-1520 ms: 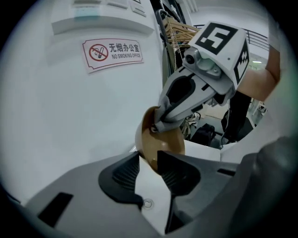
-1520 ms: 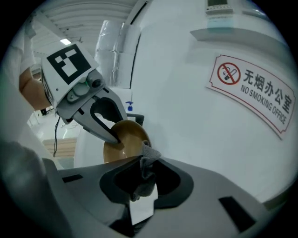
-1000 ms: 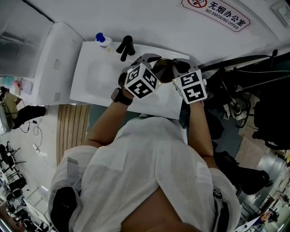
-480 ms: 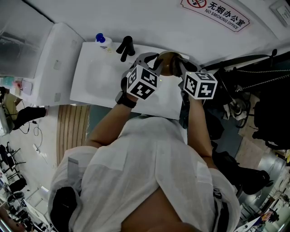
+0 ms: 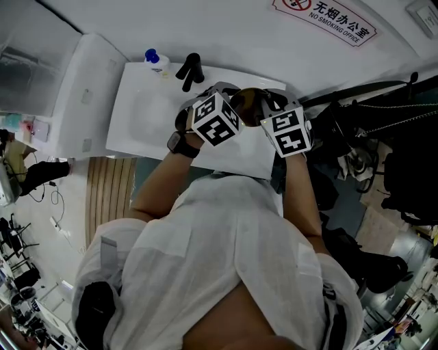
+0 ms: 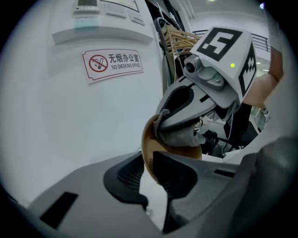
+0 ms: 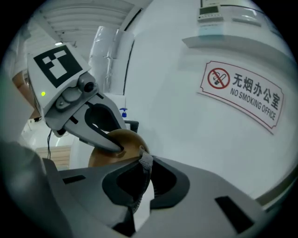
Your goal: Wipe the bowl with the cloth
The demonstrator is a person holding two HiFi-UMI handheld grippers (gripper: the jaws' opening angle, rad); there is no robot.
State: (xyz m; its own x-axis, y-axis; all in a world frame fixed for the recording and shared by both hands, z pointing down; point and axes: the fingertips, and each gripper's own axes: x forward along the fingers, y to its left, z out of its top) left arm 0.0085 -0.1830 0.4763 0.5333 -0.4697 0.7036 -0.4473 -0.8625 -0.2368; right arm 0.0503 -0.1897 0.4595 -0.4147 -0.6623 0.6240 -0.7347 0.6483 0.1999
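A brown bowl (image 5: 248, 106) is held in the air over the white counter, tipped on its side. The bowl's rim (image 6: 148, 149) sits between the jaws of my left gripper (image 6: 146, 162), which have just been closing and now pinch it. From the right gripper view, that left gripper (image 7: 120, 148) clamps the bowl (image 7: 122, 139) at its rim. My right gripper (image 7: 142, 160) is shut on a grey cloth (image 7: 144, 163) that touches the bowl's edge. In the left gripper view, the cloth (image 6: 184, 138) is pressed into the bowl's hollow under the right gripper (image 6: 160, 123).
Below lies a white basin counter (image 5: 147, 109) with a black tap (image 5: 190, 72) and a blue-capped bottle (image 5: 154, 58) at its back. A white appliance (image 5: 82, 96) stands to its left. A no-smoking sign (image 5: 328, 17) hangs on the wall. Dark clutter fills the right side.
Half a second ago the right gripper had swung right, baring more of the bowl; it is now back against the bowl. The left gripper stays about where it was.
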